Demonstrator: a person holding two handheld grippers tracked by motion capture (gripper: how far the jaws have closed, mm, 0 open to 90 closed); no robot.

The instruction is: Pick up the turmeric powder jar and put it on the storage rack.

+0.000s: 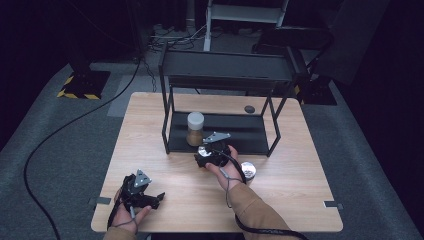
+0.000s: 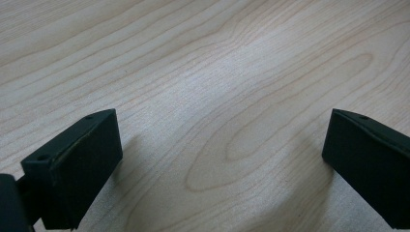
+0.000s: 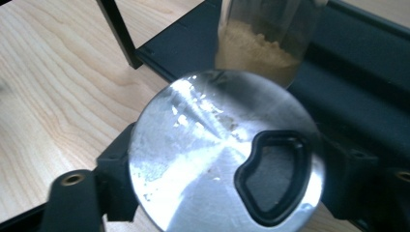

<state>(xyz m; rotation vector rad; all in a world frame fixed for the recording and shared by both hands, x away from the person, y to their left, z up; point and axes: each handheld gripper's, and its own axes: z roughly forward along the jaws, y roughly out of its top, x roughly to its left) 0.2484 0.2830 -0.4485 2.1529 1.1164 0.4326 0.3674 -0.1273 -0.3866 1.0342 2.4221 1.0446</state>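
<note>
My right gripper (image 1: 206, 153) sits just in front of the black rack's lower shelf (image 1: 240, 132). Its jaws press on both sides of a small jar with a shiny metal lid (image 3: 193, 145); the lid has a black-rimmed pour opening (image 3: 273, 179). Right behind it, on the shelf, stands a clear jar of brownish powder (image 1: 195, 129) (image 3: 261, 48) with a white cap. My left gripper (image 1: 159, 198) rests near the table's front left corner. Its jaws stand wide apart over bare wood (image 2: 222, 159) with nothing between them.
A second metal-lidded jar (image 1: 248, 170) stands on the table just right of my right wrist. The two-level black rack (image 1: 227, 65) takes up the far middle, with its legs (image 3: 116, 34) close by. A small dark disc (image 1: 249, 109) lies behind it.
</note>
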